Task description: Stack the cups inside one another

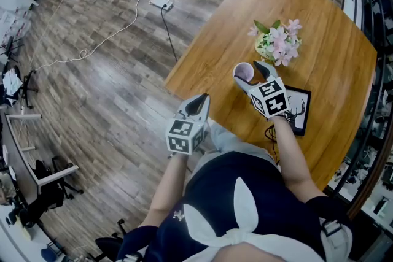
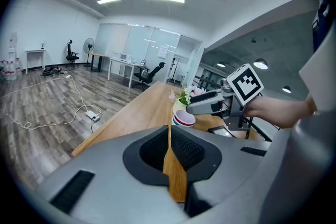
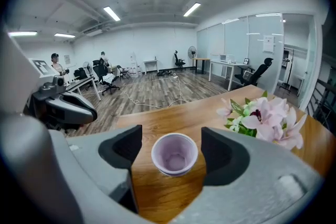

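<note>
Item: right gripper [image 3: 172, 148]. Jaws apart, one on each side of the cup [image 3: 175, 153] with bare wood showing at both sides, so nothing is gripped yet. The cup stands upright, mouth up, on the wooden table [image 1: 331, 64], near its corner and just beside the flower pot [image 1: 277, 43].

Item: left gripper [image 2: 169, 139]. Jaws drawn together with only a sliver of tabletop showing between them, holding nothing. It hangs off the table's edge, above the floor.

Step in hand, as I judge it: take hold of the cup. To do it well, I should:
- keep the cup centred between the jaws;
- drop so they meet the wall below the rim;
- close softly, since a thin cup will likely buckle;
- lift straight, clear of the blossoms.

Count:
- Cups: one standing place. From the left gripper view it shows red and blue bands, and I cannot tell whether others already nest inside it.
- Loose cups elsewhere: none seen.
- Grippers: two.
- Flower pots: one, pink blooms.
- Framed picture [image 1: 299, 108]: one, flat on the table by my right arm.
- Power strip [image 1: 161, 4]: one, on the floor, with cables.
</note>
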`<state>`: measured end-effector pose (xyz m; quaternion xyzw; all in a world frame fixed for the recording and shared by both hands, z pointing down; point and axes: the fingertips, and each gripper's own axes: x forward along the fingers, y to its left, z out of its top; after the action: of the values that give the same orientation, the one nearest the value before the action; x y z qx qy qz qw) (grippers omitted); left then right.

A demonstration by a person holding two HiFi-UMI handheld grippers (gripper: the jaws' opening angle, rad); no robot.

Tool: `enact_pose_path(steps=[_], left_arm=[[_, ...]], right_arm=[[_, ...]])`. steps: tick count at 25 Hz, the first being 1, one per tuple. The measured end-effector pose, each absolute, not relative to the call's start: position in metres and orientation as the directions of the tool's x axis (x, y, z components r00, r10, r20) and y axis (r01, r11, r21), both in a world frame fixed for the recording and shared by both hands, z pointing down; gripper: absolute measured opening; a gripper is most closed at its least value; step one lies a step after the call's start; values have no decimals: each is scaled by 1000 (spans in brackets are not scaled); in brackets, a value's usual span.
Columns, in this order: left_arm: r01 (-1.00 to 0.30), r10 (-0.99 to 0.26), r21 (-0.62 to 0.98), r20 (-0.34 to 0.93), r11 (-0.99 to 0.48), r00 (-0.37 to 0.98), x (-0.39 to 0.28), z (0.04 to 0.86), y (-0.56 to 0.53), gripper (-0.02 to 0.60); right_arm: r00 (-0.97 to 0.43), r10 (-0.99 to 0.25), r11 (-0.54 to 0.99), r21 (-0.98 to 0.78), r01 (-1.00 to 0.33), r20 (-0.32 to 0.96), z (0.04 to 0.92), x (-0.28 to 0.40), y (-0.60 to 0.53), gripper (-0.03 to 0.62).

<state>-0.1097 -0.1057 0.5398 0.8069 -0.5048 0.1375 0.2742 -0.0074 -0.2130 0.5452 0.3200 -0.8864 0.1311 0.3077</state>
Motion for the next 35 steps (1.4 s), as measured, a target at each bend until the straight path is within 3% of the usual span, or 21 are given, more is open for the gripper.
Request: enact_pose_path(steps=[3,10,19,35], left_arm=[[-889,-739,302,496,-344,455,-108,539,-107,31],[-887,-740,296,490,-355,460,-105,535,-108,31],[-894,-754,285,482,-347,446,-109,525,-107,31],[-885,-750,273,469,-378,465,-101,517,-99,31]], right_arm=[[-610,-518,749,-26,-662,600,536,-7,-215,317],[-623,-561,738,-13,-675,545,517,-4,-212,-2],[-679,-561,774,7,-633,473,498,-12,-196,-2],[-675,-572,777,45,-628,465,489,-8,-185,-3]])
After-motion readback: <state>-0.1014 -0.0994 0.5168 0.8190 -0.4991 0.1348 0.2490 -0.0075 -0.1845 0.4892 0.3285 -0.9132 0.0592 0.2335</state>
